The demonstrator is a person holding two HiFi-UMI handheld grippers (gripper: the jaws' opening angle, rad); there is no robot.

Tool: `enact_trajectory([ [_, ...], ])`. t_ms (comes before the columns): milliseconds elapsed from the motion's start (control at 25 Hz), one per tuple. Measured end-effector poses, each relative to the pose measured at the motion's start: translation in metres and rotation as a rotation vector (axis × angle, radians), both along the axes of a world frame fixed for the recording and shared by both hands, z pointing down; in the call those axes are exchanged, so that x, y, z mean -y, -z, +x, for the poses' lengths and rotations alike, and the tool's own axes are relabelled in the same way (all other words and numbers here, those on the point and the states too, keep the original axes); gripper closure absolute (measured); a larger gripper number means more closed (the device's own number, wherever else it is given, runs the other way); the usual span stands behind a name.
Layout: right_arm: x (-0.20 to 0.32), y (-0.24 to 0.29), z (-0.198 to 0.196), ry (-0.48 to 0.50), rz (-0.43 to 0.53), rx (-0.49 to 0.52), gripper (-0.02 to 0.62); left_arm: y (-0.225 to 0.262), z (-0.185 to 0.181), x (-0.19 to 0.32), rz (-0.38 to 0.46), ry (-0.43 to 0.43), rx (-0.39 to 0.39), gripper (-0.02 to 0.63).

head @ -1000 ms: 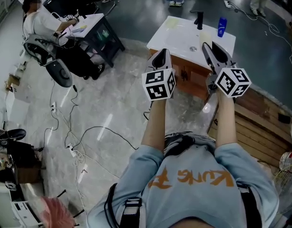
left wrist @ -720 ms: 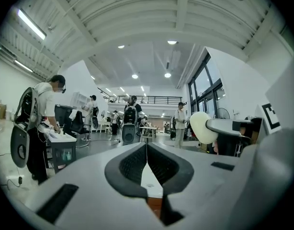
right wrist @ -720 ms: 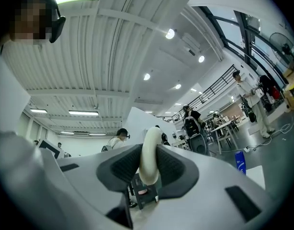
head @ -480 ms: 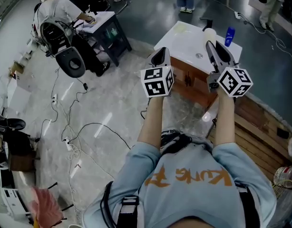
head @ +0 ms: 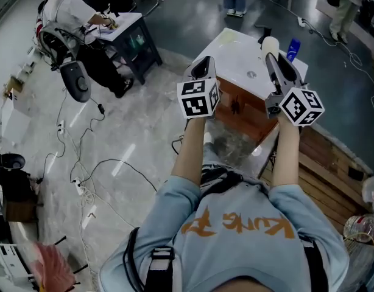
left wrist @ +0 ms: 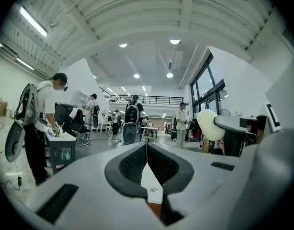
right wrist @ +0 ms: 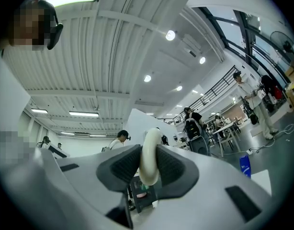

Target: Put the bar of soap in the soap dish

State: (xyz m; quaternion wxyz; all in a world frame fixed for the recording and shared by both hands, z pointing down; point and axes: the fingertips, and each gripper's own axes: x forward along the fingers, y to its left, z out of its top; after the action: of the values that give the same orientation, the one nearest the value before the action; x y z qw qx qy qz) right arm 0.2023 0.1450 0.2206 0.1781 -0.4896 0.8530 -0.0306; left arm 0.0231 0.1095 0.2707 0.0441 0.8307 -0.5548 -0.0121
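Grey workshop floor [head: 123, 132], white counter [head: 234, 52], right tool [right wrist: 148, 158] clamping bar of soap [right wrist: 149, 152], left tool [left wrist: 147, 150] closed

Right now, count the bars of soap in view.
1. The pale cream rounded bar of soap is clamped in the right tool, held up near the white washstand top. None shows elsewhere; some may be hidden.

Person: pale-blue short-sleeved T-shirt [head: 236, 224], orange lettering across it; dark harness straps [head: 159, 266] over the cloth. The left gripper [head: 203, 62]: grey shell, black jaws; behind the jaws a cube [head: 198, 99] of black-and-white square markers. The right gripper [head: 271, 58]: same build, own marker cube [head: 301, 106] behind its jaws. Pads [left wrist: 132, 164] dark, ribbed, in smooth grey housing; small screw [left wrist: 153, 189] just beneath the left jaws; dark rectangular slots [left wrist: 58, 202] flank them.
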Motion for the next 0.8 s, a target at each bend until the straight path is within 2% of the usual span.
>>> enact_trajectory([
  [320, 0.074, -0.029, 0.008, -0.047, -0.07, -0.003, 0.472, -0.031, 0.012, 0.078, -0.057, -0.056, -0.029, 0.581],
  [640, 0.14, -0.062, -0.025, -0.008, -0.184, -0.027, 0.472, -0.07, -0.018, 0.139, -0.165, -0.018, -0.095, 0.581],
  [800, 0.184, -0.069, -0.046, -0.023, -0.212, -0.064, 0.472, -0.08, -0.042, 0.18, -0.179, -0.009, -0.12, 0.581],
])
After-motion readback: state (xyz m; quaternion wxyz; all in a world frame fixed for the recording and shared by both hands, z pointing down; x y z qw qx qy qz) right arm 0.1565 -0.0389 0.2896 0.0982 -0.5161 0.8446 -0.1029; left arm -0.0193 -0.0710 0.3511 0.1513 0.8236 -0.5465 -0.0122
